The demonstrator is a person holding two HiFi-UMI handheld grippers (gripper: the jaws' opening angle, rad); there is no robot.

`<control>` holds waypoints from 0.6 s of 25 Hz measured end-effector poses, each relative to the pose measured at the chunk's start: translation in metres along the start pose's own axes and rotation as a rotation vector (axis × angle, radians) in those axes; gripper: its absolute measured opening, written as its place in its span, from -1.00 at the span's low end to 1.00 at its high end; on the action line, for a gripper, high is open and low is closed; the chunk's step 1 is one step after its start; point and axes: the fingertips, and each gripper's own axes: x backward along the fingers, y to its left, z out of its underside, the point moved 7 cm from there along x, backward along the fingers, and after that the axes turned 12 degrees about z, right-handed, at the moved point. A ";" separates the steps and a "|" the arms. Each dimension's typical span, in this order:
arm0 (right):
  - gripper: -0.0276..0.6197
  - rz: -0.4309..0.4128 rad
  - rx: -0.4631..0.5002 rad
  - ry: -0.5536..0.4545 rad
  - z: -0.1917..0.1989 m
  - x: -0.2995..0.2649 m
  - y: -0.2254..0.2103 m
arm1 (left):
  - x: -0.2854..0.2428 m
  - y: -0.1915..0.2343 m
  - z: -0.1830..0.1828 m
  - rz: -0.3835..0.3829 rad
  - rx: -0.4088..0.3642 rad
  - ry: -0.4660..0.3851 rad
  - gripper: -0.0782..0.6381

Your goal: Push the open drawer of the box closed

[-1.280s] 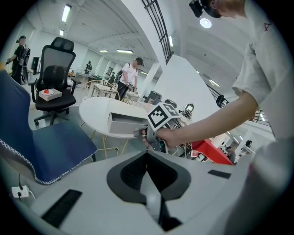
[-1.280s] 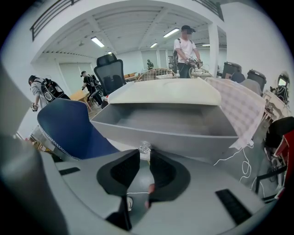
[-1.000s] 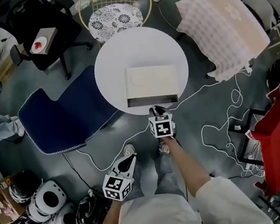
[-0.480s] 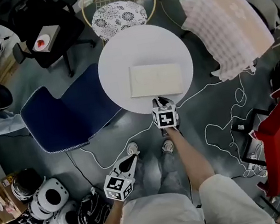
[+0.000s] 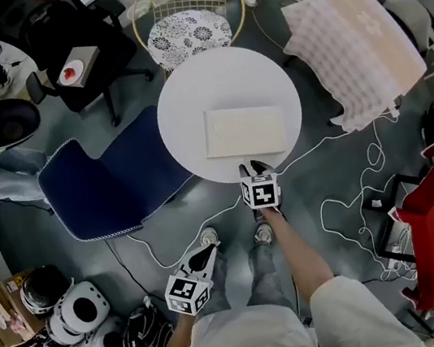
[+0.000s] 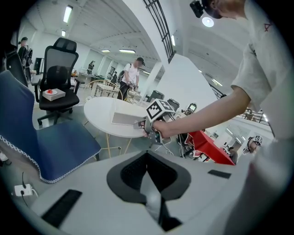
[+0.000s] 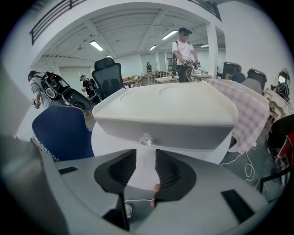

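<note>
A cream box (image 5: 244,131) lies on the round white table (image 5: 189,103), its drawer pushed in flush. In the right gripper view the grey drawer front (image 7: 183,134) and its clear knob (image 7: 146,139) sit just beyond my right gripper (image 7: 145,156). Its jaws have just been opening and are open, with nothing between them. From the head view my right gripper (image 5: 253,167) sits at the table's near edge, close to the box. My left gripper (image 5: 208,251) hangs low by my legs, far from the table, with its pads (image 6: 138,172) together.
A blue chair (image 5: 96,189) stands left of the table. Behind it are wire chairs with a patterned cushion (image 5: 193,28). A checked cloth (image 5: 351,39) lies to the right. Cables (image 5: 354,203) trail over the floor near a red stand (image 5: 431,223). Helmets (image 5: 76,316) sit lower left.
The drawer stood open a second ago, with a dark gap at the box's near side, and now it is shut flush. My right gripper stays near the box front. The left gripper has not moved.
</note>
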 end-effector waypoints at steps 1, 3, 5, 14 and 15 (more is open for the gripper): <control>-0.52 -0.004 -0.002 0.005 0.006 0.003 -0.001 | 0.000 0.000 -0.001 0.002 -0.004 0.000 -0.75; -0.52 -0.005 0.006 0.002 0.015 0.011 -0.003 | -0.003 0.001 -0.004 0.006 -0.015 -0.004 -0.75; -0.52 0.000 0.016 -0.014 0.023 0.023 -0.005 | -0.005 0.000 -0.008 0.009 -0.025 -0.009 -0.75; -0.52 -0.008 -0.023 -0.156 0.014 0.090 -0.009 | -0.020 -0.015 -0.032 0.060 -0.113 -0.029 -0.75; -0.52 -0.009 -0.027 -0.171 0.012 0.097 -0.011 | -0.022 -0.018 -0.036 0.063 -0.125 -0.033 -0.75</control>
